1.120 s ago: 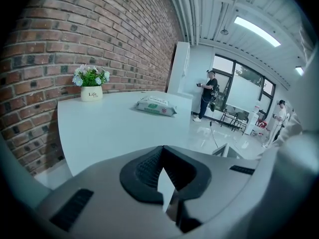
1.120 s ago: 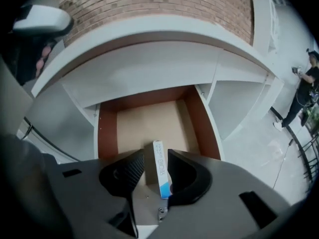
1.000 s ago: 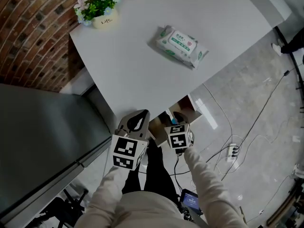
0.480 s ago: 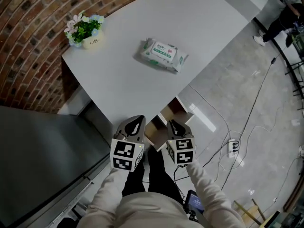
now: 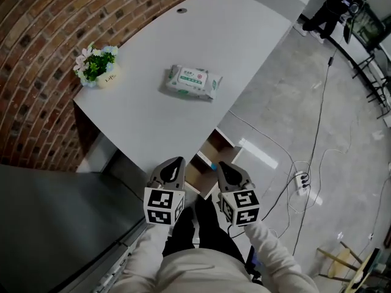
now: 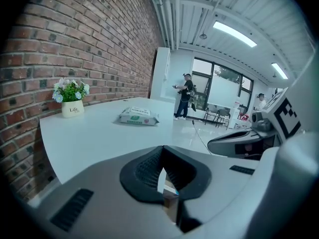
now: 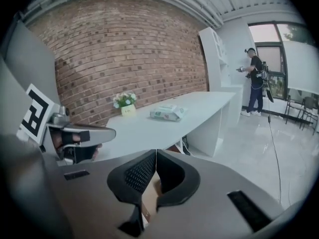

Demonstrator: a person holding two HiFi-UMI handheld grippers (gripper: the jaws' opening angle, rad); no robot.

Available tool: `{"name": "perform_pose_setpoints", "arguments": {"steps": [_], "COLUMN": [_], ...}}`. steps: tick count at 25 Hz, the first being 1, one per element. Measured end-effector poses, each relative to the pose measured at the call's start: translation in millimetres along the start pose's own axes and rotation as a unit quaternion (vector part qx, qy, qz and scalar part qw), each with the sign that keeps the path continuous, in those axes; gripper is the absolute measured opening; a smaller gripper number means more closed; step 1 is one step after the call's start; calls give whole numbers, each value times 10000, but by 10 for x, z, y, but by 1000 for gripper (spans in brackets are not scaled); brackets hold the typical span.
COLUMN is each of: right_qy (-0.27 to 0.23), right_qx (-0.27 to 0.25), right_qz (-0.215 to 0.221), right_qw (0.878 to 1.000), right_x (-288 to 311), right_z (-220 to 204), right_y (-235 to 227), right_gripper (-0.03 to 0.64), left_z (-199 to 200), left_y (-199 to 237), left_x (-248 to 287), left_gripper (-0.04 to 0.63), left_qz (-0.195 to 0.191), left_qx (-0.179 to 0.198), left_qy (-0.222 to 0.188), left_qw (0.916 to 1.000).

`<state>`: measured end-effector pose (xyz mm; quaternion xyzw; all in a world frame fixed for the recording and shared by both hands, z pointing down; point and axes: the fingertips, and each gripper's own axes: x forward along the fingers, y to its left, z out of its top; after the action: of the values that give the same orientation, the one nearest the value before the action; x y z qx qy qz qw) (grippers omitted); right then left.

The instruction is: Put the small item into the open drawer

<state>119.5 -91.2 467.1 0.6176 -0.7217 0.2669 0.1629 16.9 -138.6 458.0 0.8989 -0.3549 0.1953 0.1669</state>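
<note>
Under the white desk (image 5: 153, 127) a drawer (image 5: 211, 153) with a wooden inside stands open. A small blue item (image 5: 213, 165) lies in it, just past my right gripper. The right gripper (image 5: 223, 166) hovers over the drawer's near edge; its jaws have just been closing, with nothing between them, and in the right gripper view (image 7: 155, 159) the pads meet. To its left, my left gripper (image 5: 175, 162) is held at the same height, shut and empty (image 6: 163, 159). Through both gripper views' slits I see only a sliver of the drawer.
A pack of wet wipes (image 5: 190, 82) lies mid-desk and a small flower pot (image 5: 96, 68) stands at its left end by the brick wall. A dark grey surface (image 5: 49, 218) lies to my left. Cables and a power strip (image 5: 300, 180) are on the floor; a person (image 5: 333, 2) stands far off.
The right gripper has come up out of the drawer and shut its jaws, leaving the blue item inside. The left gripper rose slightly. The head view now takes in more of the room.
</note>
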Motion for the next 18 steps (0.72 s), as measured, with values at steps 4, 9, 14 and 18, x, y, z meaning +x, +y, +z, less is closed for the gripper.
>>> {"name": "perform_pose_setpoints", "arguments": {"steps": [4,9,14,18], "right_qy": [-321,-548,-798,-894], "right_qx": [216,271,318,335], "right_qz": [-18,-197,-372,-451], "right_qw": [9993,9979,9956,9944], "right_x": [-187,-416,-609,-740], "right_z": [133,224,312,342], "right_y": [17,-14,-21,-19], "right_gripper": [28,26,26,26], "left_z": [61,90,102,102], "left_y": [-7,-37,-68,-98], "left_x": [-23,-78,-136,-183], "left_gripper": [17,17,17,17], "left_qz": [-72,-134,-218,-249], "left_qx": [77,171,265,289], "left_qy": [-56,-71,-81,-88], "left_qw": [9999,9997,9994,9992]}}
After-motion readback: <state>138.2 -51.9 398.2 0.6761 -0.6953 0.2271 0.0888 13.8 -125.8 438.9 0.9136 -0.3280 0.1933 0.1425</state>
